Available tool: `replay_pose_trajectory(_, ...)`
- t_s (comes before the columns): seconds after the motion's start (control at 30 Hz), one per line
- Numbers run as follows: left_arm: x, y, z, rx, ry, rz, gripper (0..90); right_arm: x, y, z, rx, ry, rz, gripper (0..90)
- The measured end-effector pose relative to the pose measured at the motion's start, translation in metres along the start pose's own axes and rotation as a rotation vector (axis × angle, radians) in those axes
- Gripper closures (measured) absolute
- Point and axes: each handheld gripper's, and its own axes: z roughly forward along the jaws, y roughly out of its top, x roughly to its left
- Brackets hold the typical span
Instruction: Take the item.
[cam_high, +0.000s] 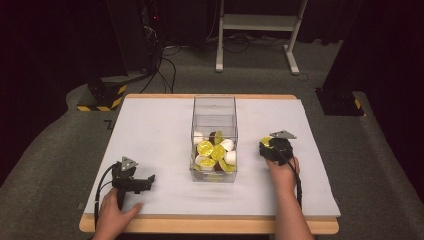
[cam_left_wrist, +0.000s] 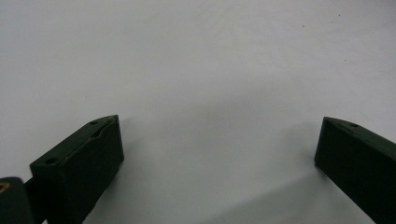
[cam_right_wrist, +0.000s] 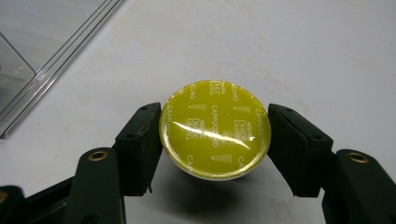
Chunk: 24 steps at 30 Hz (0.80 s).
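Item: round coffee capsule with a glossy yellow-green foil lid printed "Cappuccino" (cam_right_wrist: 214, 129). Location: clamped between both jaws of the right claw (cam_right_wrist: 215, 140), just above the white tabletop (cam_right_wrist: 303, 51), right of centre, just beside the right wall of the box. In the high view the right claw (cam_high: 275, 147) sits close to that wall, the capsule a small yellow spot at its tip.

Item: clear plastic rectangular box (cam_high: 214, 107), standing at the middle of the tabletop (cam_high: 150, 130). Contents: a heap of capsules (cam_high: 215, 152), yellow-lidded and white-bodied, with a dark one or two, piled in the near half; the far half is bare.

Item: left claw (cam_high: 148, 180), near the front left corner, resting low over the tabletop. Jaws spread wide, nothing between them; the left gripper view shows bare white surface (cam_left_wrist: 210, 70).

Status, as judged: one capsule in hand outside the box, no loose capsules elsewhere on the tabletop. Whether it is going in or coming out cannot be told. If going in, it is the last one.
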Motion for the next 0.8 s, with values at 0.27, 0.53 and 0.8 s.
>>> replay_pose_trajectory(0.27,0.000,0.000,0.000,0.000,0.000,-0.001,1.3,0.000,0.002,-0.004,-0.028,0.017,0.020,28.6)
replay_pose_trajectory(0.53,0.000,0.000,0.000,0.003,0.000,0.004,1.3,0.002,0.006,-0.017,-0.080,0.021,0.026,26.3)
replay_pose_trajectory(0.8,0.000,0.000,0.000,0.003,0.000,0.004,1.3,0.008,0.008,-0.031,-0.108,0.027,0.002,25.9)
